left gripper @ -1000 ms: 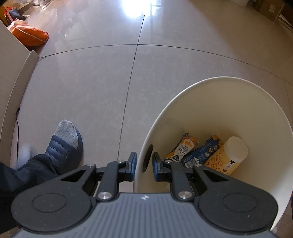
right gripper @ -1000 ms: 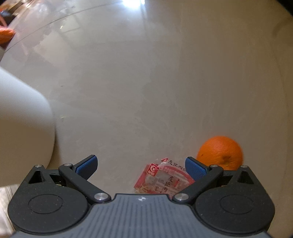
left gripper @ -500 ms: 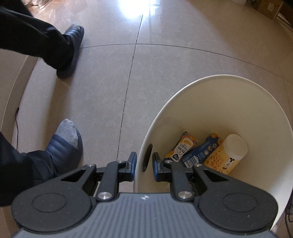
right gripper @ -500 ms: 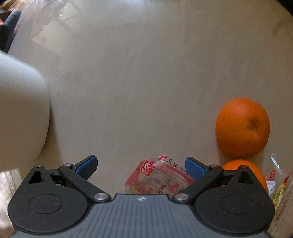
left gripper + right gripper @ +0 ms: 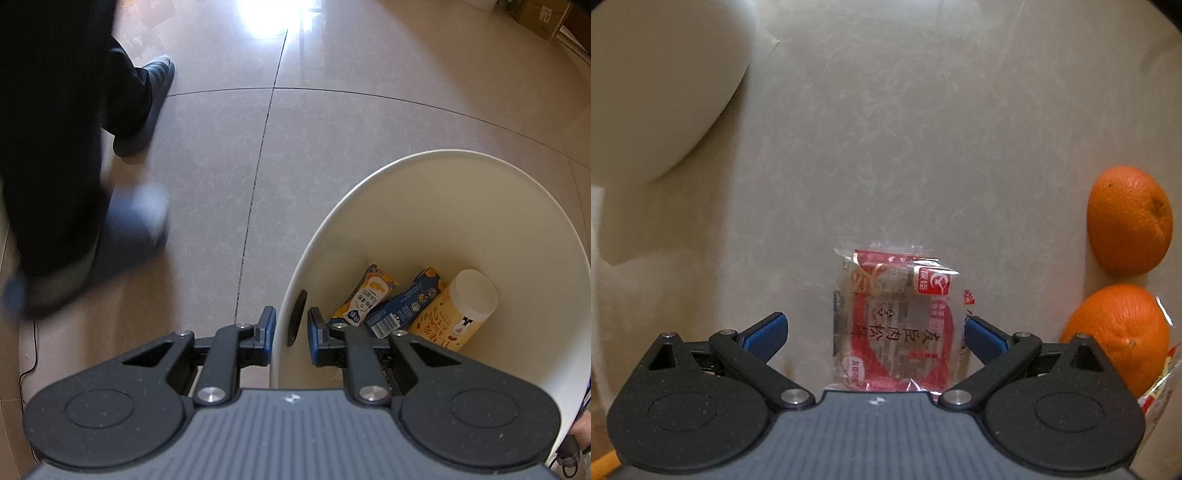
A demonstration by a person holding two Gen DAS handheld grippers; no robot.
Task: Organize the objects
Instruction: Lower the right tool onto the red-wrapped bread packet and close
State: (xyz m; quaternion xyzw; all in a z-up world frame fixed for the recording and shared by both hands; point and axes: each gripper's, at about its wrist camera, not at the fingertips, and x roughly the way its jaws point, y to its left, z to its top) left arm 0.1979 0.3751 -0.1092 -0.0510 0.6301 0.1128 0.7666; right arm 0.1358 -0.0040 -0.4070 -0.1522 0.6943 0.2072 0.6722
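My left gripper (image 5: 291, 332) is shut on the near rim of a white bucket (image 5: 424, 177), one finger outside the wall and one inside. At the bucket's bottom lie an orange snack pouch (image 5: 365, 297), a blue carton (image 5: 402, 308) and a yellow bottle with a white cap (image 5: 458, 310). My right gripper (image 5: 875, 334) points down at the floor, open, its blue pads on either side of a red wrapped snack packet (image 5: 897, 321) without touching it. Two oranges (image 5: 1128, 219) (image 5: 1119, 332) lie to the packet's right.
A person's dark trouser legs (image 5: 55, 147) and slippers (image 5: 147, 107) stand on the tiled floor left of the bucket. The bucket's outer wall (image 5: 657, 85) fills the upper left of the right wrist view. Another wrapper edge (image 5: 1160, 384) peeks in beside the lower orange.
The right gripper moved over the red packet and sank, so the packet now lies between its open fingers and both oranges show. The person's legs stepped in at the left. The left gripper stayed put.
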